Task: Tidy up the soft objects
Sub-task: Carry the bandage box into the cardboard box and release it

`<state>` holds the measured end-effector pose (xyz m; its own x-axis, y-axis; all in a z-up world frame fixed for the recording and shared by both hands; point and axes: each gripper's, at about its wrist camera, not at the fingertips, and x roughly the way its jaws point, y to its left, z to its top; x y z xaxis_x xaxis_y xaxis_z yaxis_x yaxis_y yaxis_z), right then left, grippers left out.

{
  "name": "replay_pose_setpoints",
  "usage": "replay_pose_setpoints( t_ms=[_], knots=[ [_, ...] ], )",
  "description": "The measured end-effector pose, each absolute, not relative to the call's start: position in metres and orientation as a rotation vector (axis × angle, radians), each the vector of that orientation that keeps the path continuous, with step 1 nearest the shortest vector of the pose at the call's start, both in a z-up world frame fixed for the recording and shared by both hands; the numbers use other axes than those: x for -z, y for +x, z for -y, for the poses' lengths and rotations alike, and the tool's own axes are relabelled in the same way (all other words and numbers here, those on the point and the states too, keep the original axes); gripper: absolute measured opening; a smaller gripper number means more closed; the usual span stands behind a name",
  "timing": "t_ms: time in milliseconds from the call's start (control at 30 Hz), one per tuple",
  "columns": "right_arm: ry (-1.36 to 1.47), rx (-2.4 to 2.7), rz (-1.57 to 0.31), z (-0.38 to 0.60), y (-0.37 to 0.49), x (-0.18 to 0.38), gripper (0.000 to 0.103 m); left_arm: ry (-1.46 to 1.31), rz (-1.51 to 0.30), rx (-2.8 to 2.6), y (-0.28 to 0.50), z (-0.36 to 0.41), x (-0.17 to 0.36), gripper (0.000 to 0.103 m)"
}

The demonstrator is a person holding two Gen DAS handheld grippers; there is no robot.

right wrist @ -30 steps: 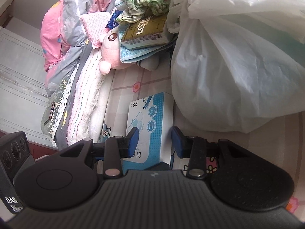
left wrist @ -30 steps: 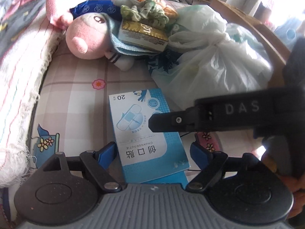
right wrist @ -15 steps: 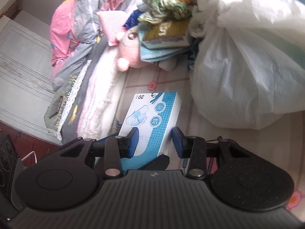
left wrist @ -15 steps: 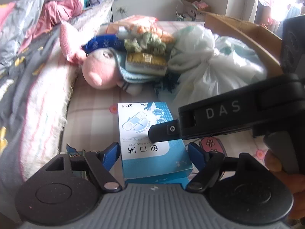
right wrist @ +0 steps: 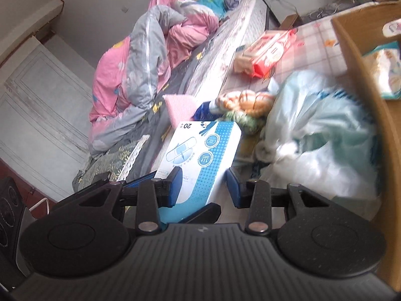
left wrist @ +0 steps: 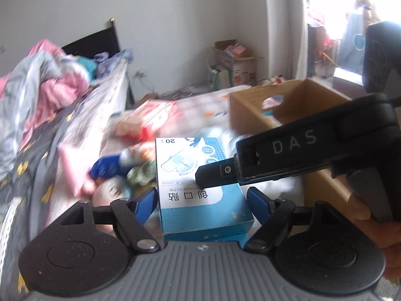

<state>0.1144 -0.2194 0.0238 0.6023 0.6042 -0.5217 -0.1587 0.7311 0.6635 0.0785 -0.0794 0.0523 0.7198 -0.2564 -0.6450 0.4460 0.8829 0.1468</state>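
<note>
Item: blue bandage box [left wrist: 200, 183], carried above the bed [right wrist: 310, 40] by both tools. Right gripper [right wrist: 203, 184] jaws clamp its edge; left gripper [left wrist: 202, 200] jaws bracket its sides, contact unclear. Probably bound for the cardboard box [left wrist: 253, 110] beside it.

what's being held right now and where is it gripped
The blue box: left tongs clamp its long sides, right tongs pinch its top and underside.

Each black hand-held gripper [left wrist: 201, 202] has blue finger pads [left wrist: 146, 202], silver screws, white "DAS" lettering.

white walls [left wrist: 175, 20], bright window [left wrist: 333, 25], rumpled bed [right wrist: 225, 57].
</note>
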Motion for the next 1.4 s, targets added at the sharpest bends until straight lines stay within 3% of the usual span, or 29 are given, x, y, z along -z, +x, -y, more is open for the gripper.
replay_pose_setpoints(
  t_ms=[233, 667, 867, 1133, 1267, 1400],
  knots=[
    [0.657, -0.339, -0.773, 0.332, 0.133, -0.037, 0.038, 0.32, -0.655, 0.547, 0.122, 0.182, -0.054, 0.079],
    [0.693, -0.093, -0.88, 0.511, 0.233, 0.022, 0.038, 0.245, -0.835, 0.685, 0.245, 0.321, 0.013, 0.079],
    [0.592, 0.049, -1.032, 0.541, 0.271, 0.085, 0.039, 0.185, -0.862, 0.662, 0.255, 0.288, 0.018, 0.078],
    [0.541, 0.055, -1.079, 0.529, 0.276, 0.092, 0.041, 0.196, -0.79, 0.614, 0.232, 0.225, -0.008, 0.081],
    [0.516, 0.074, -1.103, 0.52, 0.266, 0.081, 0.051, 0.172, -0.778, 0.586, 0.222, 0.195, -0.017, 0.081],
    [0.495, 0.057, -1.138, 0.506, 0.251, 0.075, 0.079, 0.142, -0.789, 0.578, 0.216, 0.174, -0.017, 0.082]
  ],
)
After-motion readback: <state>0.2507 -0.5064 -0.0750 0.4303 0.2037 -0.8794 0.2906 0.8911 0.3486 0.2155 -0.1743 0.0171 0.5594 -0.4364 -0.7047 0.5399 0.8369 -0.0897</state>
